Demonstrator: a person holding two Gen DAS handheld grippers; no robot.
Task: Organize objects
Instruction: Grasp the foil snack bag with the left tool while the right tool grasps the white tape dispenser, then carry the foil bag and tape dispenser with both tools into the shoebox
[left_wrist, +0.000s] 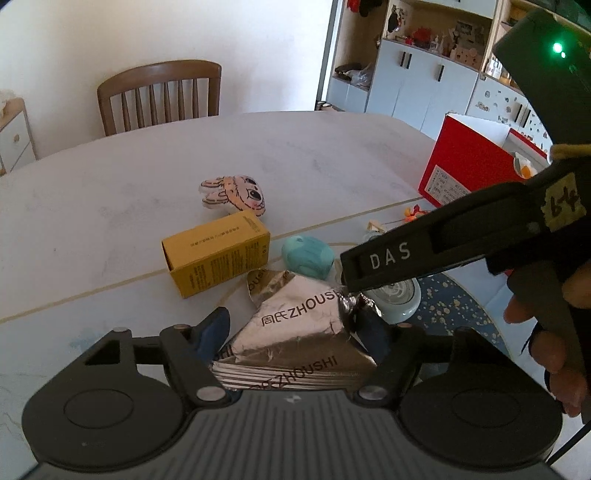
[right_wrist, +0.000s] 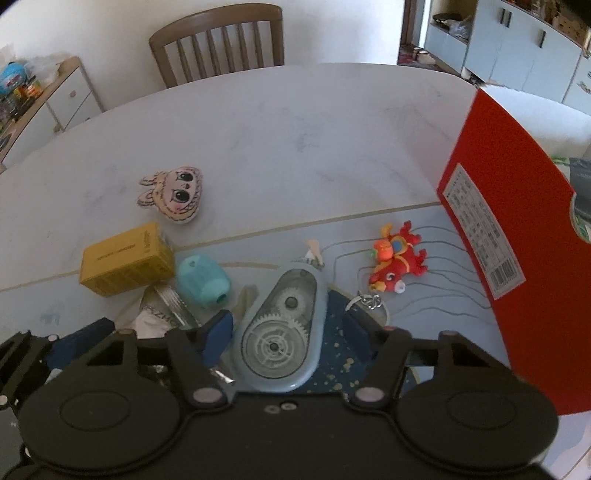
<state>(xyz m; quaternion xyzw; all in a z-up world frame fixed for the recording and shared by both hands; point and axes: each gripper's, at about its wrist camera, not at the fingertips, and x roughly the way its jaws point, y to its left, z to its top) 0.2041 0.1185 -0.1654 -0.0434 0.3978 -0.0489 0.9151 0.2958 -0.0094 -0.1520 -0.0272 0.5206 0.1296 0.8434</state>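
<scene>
- Left gripper: blue pads either side of a creased silver foil pouch on the table; contact unclear, can't tell if it grips.
- Right gripper: jaws released, straddling a translucent pale-blue tape dispenser, gears visible; gap on right pad.
- Nearby: matte yellow carton, smooth teal rounded case, plush red dragon, flat cartoon bunny face.
- Glossy red box stands upright at right.
</scene>
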